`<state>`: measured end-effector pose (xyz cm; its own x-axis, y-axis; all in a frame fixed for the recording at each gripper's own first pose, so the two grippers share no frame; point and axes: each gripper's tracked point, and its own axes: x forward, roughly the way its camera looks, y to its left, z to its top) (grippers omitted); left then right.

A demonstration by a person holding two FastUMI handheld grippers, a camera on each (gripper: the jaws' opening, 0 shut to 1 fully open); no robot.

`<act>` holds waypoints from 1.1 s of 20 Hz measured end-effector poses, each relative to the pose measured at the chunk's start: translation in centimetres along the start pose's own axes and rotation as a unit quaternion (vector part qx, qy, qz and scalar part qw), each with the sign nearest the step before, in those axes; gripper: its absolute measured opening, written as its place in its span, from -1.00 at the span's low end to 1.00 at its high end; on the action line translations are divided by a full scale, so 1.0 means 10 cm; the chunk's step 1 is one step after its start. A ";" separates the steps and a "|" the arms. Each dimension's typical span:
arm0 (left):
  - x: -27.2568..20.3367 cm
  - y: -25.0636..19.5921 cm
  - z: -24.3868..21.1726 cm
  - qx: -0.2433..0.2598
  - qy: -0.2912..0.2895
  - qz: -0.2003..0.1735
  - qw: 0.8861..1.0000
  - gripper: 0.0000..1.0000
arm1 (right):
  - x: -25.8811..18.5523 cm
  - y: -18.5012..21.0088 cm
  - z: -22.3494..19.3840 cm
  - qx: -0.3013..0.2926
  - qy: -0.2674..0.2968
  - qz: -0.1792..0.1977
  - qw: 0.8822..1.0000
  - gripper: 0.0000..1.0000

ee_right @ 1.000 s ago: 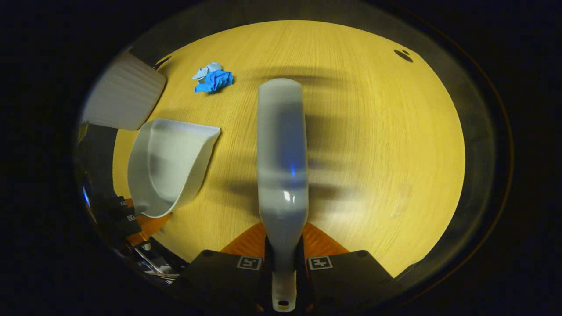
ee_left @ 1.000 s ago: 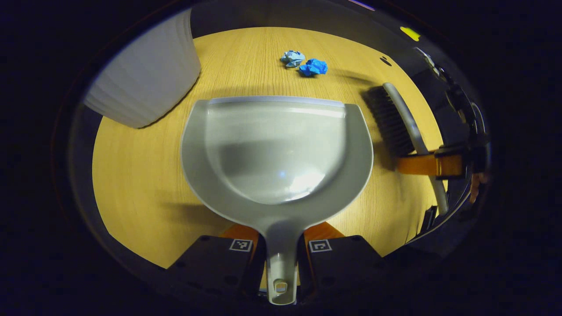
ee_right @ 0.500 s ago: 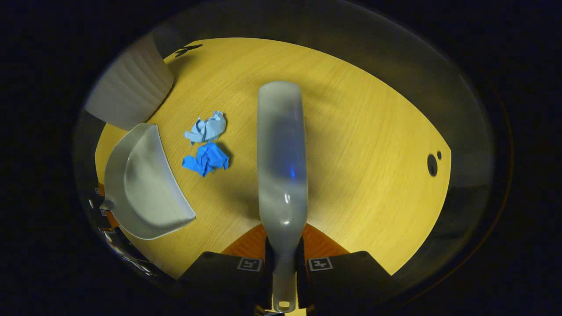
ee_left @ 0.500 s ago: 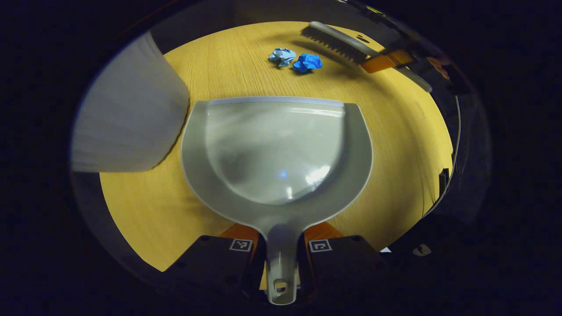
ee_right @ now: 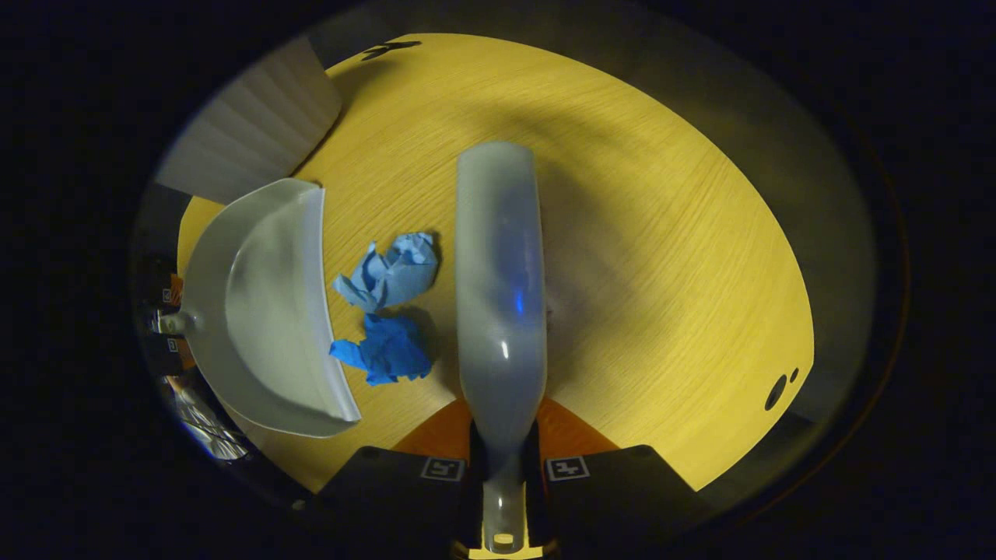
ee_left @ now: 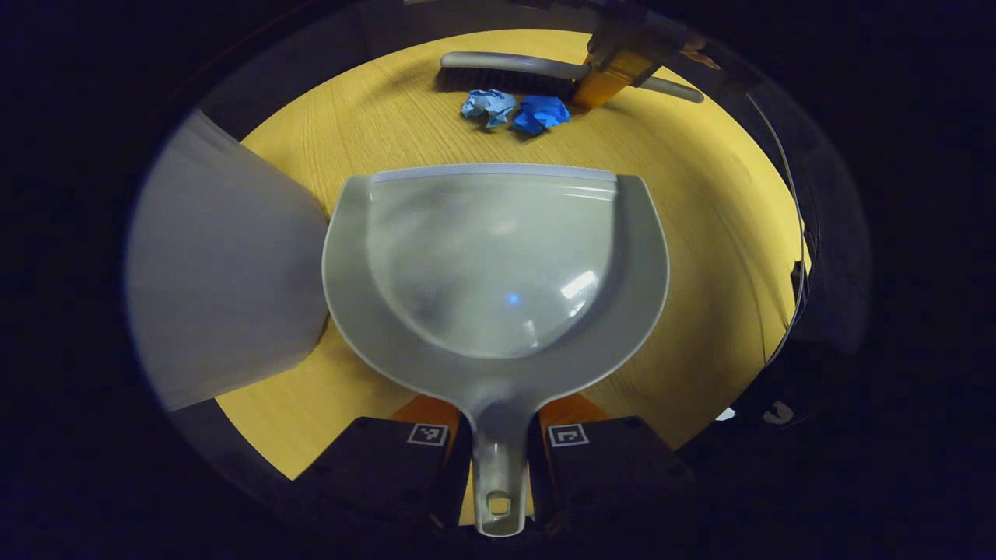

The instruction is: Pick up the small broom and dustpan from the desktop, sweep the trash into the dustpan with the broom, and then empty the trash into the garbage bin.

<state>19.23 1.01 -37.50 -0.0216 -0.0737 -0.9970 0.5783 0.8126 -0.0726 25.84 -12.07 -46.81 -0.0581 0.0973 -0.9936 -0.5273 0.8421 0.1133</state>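
Near the tabletop's (ee_left: 700, 233) far edge, 2 paper wads (ee_left: 513, 111) lie between dustpan (ee_left: 494, 264), clamped by the left gripper (ee_left: 498, 447), and broom (ee_right: 498, 280), clamped by the right gripper (ee_right: 502, 467); bin (ee_left: 226, 272) beside dustpan.

The grey dustpan (ee_left: 498, 264) sits clamped by its handle in the left claw (ee_left: 498, 459), open lip facing away toward two crumpled scraps, pale blue (ee_left: 486, 105) and deep blue (ee_left: 542, 113). Just beyond them lies the broom (ee_left: 506, 74), bristles down on the surface, its handle pinched in the right claw (ee_right: 502, 474). The ribbed white bin (ee_left: 226, 272) stands left of the dustpan.
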 end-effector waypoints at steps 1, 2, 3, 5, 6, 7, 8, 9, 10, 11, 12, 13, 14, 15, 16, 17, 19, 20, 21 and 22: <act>0.01 0.00 0.01 0.000 -0.001 -0.001 1.000 -0.39 | 0.00 0.08 -0.01 -0.012 0.005 0.009 1.000 -0.53; 0.02 -0.01 0.03 -0.001 -0.003 -0.003 1.000 -0.40 | -0.02 0.19 -0.04 -0.026 0.011 0.022 0.999 -0.53; 0.01 -0.01 0.05 0.000 -0.008 -0.004 1.000 -0.37 | -0.05 0.27 -0.09 -0.040 0.017 0.037 0.998 -0.53; 0.03 -0.03 0.07 0.000 -0.028 -0.015 0.999 -0.39 | -0.16 0.55 -0.32 -0.061 0.041 0.073 0.995 -0.53; 0.04 -0.04 0.09 0.000 -0.042 -0.022 0.999 -0.40 | -0.19 0.68 -0.41 -0.071 0.041 0.090 0.993 -0.44; 0.05 -0.04 0.08 0.000 -0.048 -0.029 0.998 -0.39 | -0.24 0.80 -0.48 -0.074 0.037 0.102 0.991 -0.51; 0.07 -0.05 0.05 0.004 -0.049 -0.034 0.998 -0.39 | -0.30 0.82 -0.53 -0.077 0.030 0.110 0.990 -0.51; 0.07 -0.06 0.04 0.010 -0.057 -0.035 0.998 -0.37 | -0.39 0.85 -0.54 -0.075 0.020 0.117 0.990 -0.60; 0.08 -0.08 0.03 0.008 -0.061 -0.038 0.997 -0.39 | -0.47 0.81 -0.45 -0.061 0.017 0.125 0.990 -0.60; 0.05 -0.09 0.04 -0.001 -0.068 -0.047 0.997 -0.39 | -0.47 0.78 -0.46 -0.047 0.013 0.126 0.991 -0.53; 0.01 -0.10 0.04 -0.017 -0.076 -0.059 0.995 -0.40 | -0.48 0.74 -0.43 -0.037 0.003 0.121 0.992 -0.52; -0.03 -0.07 0.04 -0.033 -0.087 -0.068 0.993 -0.40 | -0.49 0.66 -0.39 -0.028 -0.009 0.114 0.993 -0.53; -0.09 -0.02 0.05 -0.045 -0.098 -0.074 0.991 -0.37 | -0.49 0.57 -0.38 -0.011 -0.022 0.110 0.994 -0.44; -0.09 -0.08 0.04 -0.054 -0.107 -0.080 0.990 -0.39 | -0.52 0.49 -0.39 0.010 -0.031 0.113 0.993 -0.44; -0.09 -0.09 0.04 -0.061 -0.116 -0.084 0.988 -0.39 | -0.53 0.38 -0.41 0.033 -0.039 0.117 0.992 -0.52; -0.06 -0.10 0.04 -0.067 -0.123 -0.086 0.986 -0.39 | -0.52 0.28 -0.47 0.047 -0.039 0.118 0.991 -0.52; -0.06 -0.15 0.03 -0.075 -0.132 -0.086 0.985 -0.39 | -0.47 -0.02 -0.63 0.056 -0.039 0.097 0.993 -0.52; -0.09 -0.15 0.03 -0.079 -0.137 -0.086 0.984 -0.37 | -0.40 -0.15 -0.71 0.063 -0.040 0.086 0.993 -0.53; -0.10 -0.15 0.02 -0.082 -0.142 -0.086 0.983 -0.39 | -0.34 -0.25 -0.76 0.077 -0.040 0.083 0.993 -0.53; -0.16 -0.16 0.00 -0.085 -0.145 -0.088 0.982 -0.39 | -0.22 -0.31 -0.85 0.094 -0.040 0.084 0.991 -0.52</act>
<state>18.36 -0.18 -35.75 0.1388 -0.3636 -0.9212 0.4414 0.8554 -0.2711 20.38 -19.45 -45.00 -0.0603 0.2796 -0.9582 -0.3476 0.8940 0.2828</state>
